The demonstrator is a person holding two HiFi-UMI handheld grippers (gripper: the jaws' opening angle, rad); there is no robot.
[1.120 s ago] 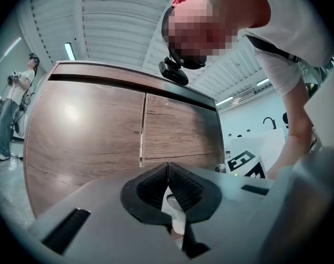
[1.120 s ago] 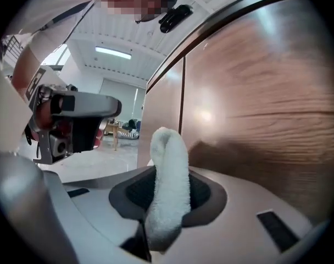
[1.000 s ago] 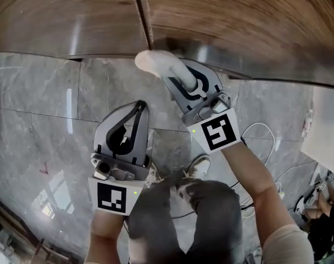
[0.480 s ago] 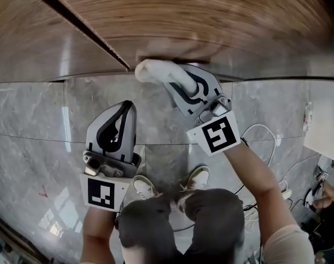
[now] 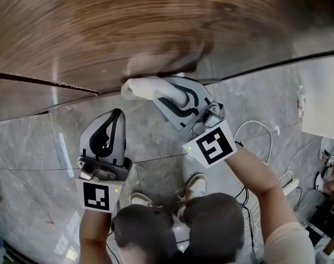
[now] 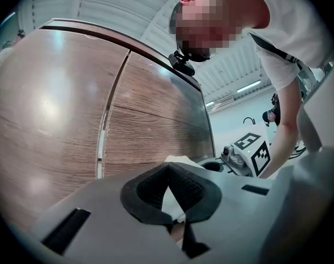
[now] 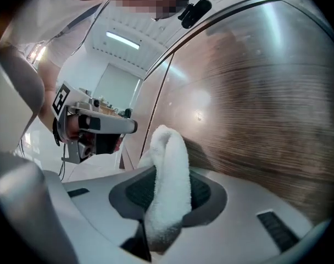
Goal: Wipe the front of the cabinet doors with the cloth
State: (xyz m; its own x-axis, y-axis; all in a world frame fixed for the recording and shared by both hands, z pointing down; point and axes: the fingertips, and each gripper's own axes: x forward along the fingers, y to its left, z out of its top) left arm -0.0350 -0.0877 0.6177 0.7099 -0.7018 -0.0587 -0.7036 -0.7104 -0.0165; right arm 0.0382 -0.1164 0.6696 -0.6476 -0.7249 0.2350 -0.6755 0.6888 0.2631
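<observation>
The right gripper (image 7: 168,187) was clamped on a rolled white terry cloth (image 7: 168,164). The cloth's folded end stuck out past the jaws and pressed against the brown wood-grain cabinet door (image 7: 266,98), low down near its bottom edge. The left gripper (image 6: 170,172) had its jaws drawn together with nothing between them. It hung beside the right one, apart from the door and above the grey marble floor (image 5: 156,166). A narrow seam (image 6: 109,120) between two door panels ran off to the left of the contact point.

The main hazard I judged was the cloth dragging on the veneer. Only a short length sat between the jaws, so friction along the door could work it loose or bend it aside. The hard grey jaw tips might then scrape the glossy surface. The folded end might also snag at the seam or the door's lower lip. With the contact this low, much of the panel above likely remained unwiped.
</observation>
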